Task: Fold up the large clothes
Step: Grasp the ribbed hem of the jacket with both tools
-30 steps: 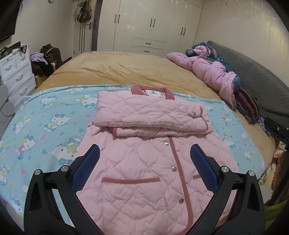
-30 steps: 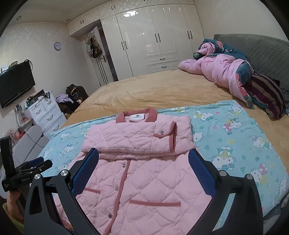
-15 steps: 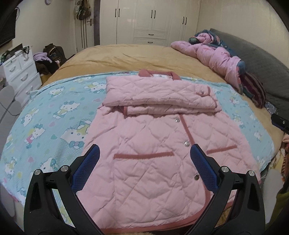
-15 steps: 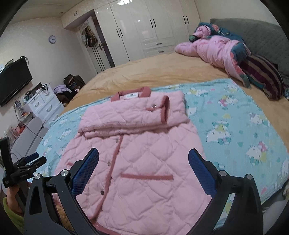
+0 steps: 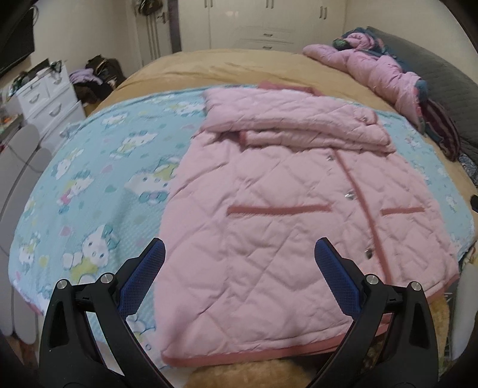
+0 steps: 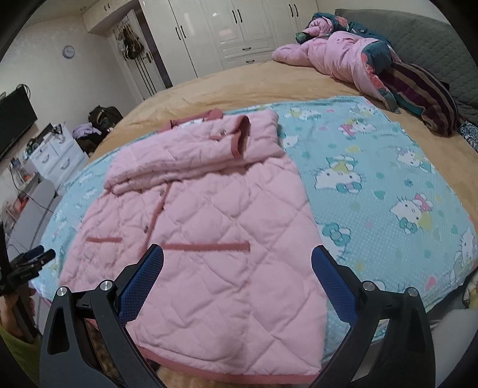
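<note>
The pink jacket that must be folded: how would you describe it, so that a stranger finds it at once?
On the bed, a cartoon-cat blanket covers the near end. The jacket lies flat on it, quilted, sleeves folded across the chest. Unlike the crumpled pink bedding near the headboard, it has dark-pink trim and snap buttons.

White wardrobes (image 6: pixel 239 29), drawers (image 5: pixel 47 98), wall clock (image 6: pixel 68 51), dark TV (image 6: pixel 15 119), tan bed (image 5: pixel 239 68), grey headboard (image 6: pixel 424 32).

- You're in a home bedroom: a wide bed (image 6: pixel 227 77) fills it.
- White wardrobes (image 6: pixel 239 27) line your far wall.
- A drawer chest (image 5: pixel 47 98) stands beside.
</note>
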Demonstrator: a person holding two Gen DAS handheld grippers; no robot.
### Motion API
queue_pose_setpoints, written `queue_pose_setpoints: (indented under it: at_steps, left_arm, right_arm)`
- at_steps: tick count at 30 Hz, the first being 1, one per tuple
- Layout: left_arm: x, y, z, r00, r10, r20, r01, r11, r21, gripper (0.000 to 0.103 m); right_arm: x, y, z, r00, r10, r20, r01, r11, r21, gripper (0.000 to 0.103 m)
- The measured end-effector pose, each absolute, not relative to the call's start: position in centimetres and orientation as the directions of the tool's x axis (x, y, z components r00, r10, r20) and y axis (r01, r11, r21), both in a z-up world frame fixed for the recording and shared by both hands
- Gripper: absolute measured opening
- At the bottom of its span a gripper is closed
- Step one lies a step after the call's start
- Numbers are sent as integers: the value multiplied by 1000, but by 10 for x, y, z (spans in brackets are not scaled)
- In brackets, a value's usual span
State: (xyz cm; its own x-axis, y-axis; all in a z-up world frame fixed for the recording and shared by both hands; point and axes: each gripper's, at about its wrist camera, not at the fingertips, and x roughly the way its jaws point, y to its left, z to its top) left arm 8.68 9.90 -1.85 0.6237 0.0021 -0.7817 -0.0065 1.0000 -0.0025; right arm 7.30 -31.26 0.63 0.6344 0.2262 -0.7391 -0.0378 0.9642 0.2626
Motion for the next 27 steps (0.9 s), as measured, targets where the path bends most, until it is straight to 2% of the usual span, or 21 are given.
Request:
queue_pose_setpoints:
  at_steps: [9, 16, 27]
  left_arm:
    - [77, 142, -47, 563, 36, -825, -90, 996, -18, 94]
    - [63, 184, -64, 522, 57, -851, -187, 981, -49, 94]
    - [56, 194, -103, 447, -89, -890, -180, 966, -187, 94]
  right_arm:
    - [60, -331, -34, 557, 210, -804, -10, 969, 247, 99]
    - [50, -349, -74, 474, 241, -847, 34, 956, 291, 99]
    - [43, -356, -112, 390, 357, -849, 33, 916, 400, 99]
